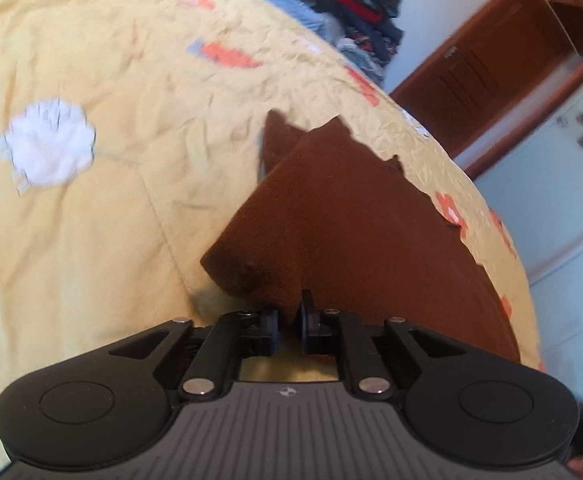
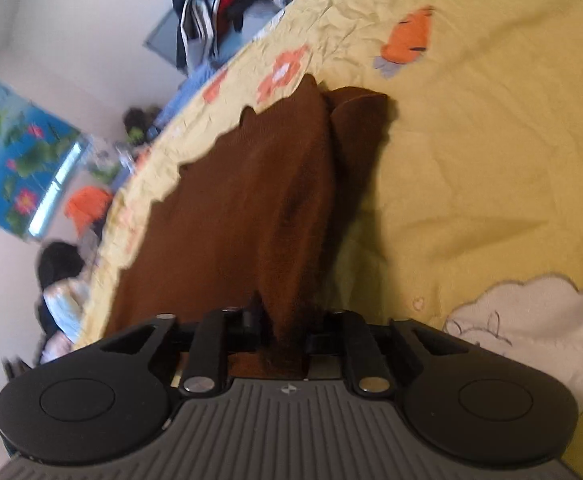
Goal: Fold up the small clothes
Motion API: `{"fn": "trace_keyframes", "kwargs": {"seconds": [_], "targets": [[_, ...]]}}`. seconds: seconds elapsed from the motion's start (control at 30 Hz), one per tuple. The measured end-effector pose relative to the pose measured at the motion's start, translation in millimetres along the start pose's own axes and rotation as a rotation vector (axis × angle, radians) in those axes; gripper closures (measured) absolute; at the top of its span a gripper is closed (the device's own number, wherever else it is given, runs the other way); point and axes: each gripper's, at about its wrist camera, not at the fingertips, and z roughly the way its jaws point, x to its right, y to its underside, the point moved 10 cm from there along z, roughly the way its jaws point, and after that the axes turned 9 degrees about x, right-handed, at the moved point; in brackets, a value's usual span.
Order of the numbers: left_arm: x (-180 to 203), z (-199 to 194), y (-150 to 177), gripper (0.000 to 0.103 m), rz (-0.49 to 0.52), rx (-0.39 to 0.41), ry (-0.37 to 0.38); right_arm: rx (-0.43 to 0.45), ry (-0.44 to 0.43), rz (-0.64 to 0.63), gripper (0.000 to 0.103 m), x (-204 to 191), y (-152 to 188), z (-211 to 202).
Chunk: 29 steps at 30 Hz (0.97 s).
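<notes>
A small brown garment [image 1: 343, 216] lies partly lifted over the yellow bedspread [image 1: 91, 220]. My left gripper [image 1: 289, 324] is shut on a corner of its near edge, with cloth pinched between the black pads. In the right wrist view the same brown garment [image 2: 251, 200] stretches away from my right gripper [image 2: 285, 332], which is shut on a bunched fold of its near edge. The garment hangs taut between both grippers, its far end folded over on the bed.
The yellow bedspread [image 2: 471, 140] has orange flower and fish patches and white cloud patches [image 1: 47, 142]. A pile of mixed clothes [image 1: 351, 4] lies at the bed's far end. A wooden door [image 1: 491, 64] stands beyond the bed edge. A blue floral poster [image 2: 15, 156] hangs on the wall.
</notes>
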Motion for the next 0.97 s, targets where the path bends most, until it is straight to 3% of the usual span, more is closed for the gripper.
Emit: {"fn": "trace_keyframes", "kwargs": {"seconds": [0.03,0.07,0.1,0.17,0.23,0.37,0.43,0.47,0.5,0.57,0.6,0.63,0.67,0.77,0.87,0.9,0.93,0.97], "targets": [[3.4,-7.4,-4.5,0.075,0.032,0.019,-0.003,0.011,0.002,0.034,0.051,-0.1,-3.2,-5.0],[6.0,-15.2,-11.6,0.057,0.058,0.05,-0.007,0.043,0.014,0.032,0.041,-0.9,-9.8,-13.1],[8.5,-21.4,-18.9,0.026,0.078,0.089,-0.008,0.096,0.028,0.005,0.023,-5.4,-21.3,-18.2],[10.8,-29.9,-36.1,0.001,0.127,0.193,-0.029,0.177,0.054,-0.073,0.019,-16.5,-46.7,-20.5],[13.5,-23.4,-48.2,0.001,0.174,0.237,-0.062,0.196,0.073,-0.121,0.02,-26.5,-70.9,-6.3],[17.6,11.8,-49.6,0.006,0.207,0.176,-0.09,0.166,0.049,-0.178,0.022,-37.5,-111.1,41.7],[19.8,28.0,-41.9,0.038,0.258,0.139,-0.122,0.134,0.071,-0.2,0.027,-34.9,-125.9,74.3],[19.9,36.0,-36.7,0.069,0.287,0.105,-0.14,0.122,0.094,-0.213,0.028,-28.8,-128.5,81.9],[17.8,41.9,-31.1,0.072,0.293,0.08,-0.152,0.101,0.12,-0.232,0.029,-28.4,-132.7,100.0],[16.1,39.0,-29.7,0.078,0.284,0.107,-0.155,0.042,0.196,-0.273,0.042,-7.4,-126.3,111.6],[16.2,35.2,-29.8,0.083,0.283,0.119,-0.157,0.044,0.241,-0.315,0.064,-3.0,-125.3,120.0],[15.8,28.8,-28.9,0.084,0.274,0.131,-0.157,0.047,0.257,-0.371,0.086,-5.6,-125.7,128.7],[14.5,24.3,-26.6,0.086,0.269,0.138,-0.156,0.019,0.236,-0.358,0.086,-12.6,-126.1,140.8],[12.8,19.8,-17.3,0.085,0.332,0.162,-0.164,0.093,0.127,-0.385,0.087,-48.1,-132.6,148.4],[25.5,10.9,-21.2,0.083,0.394,0.188,-0.162,0.083,0.214,-0.374,0.086,-26.9,-134.7,168.8],[31.9,3.2,-26.5,0.082,0.41,0.214,-0.151,0.085,0.21,-0.356,0.084,-21.3,-134.5,172.7],[38.2,-4.8,-33.1,0.08,0.417,0.235,-0.13,0.095,0.186,-0.322,0.075,-21.3,-134.8,172.9],[44.5,-11.1,-41.2,0.069,0.418,0.255,-0.102,0.093,0.18,-0.281,0.068,-22.4,-133.1,168.0]]}}
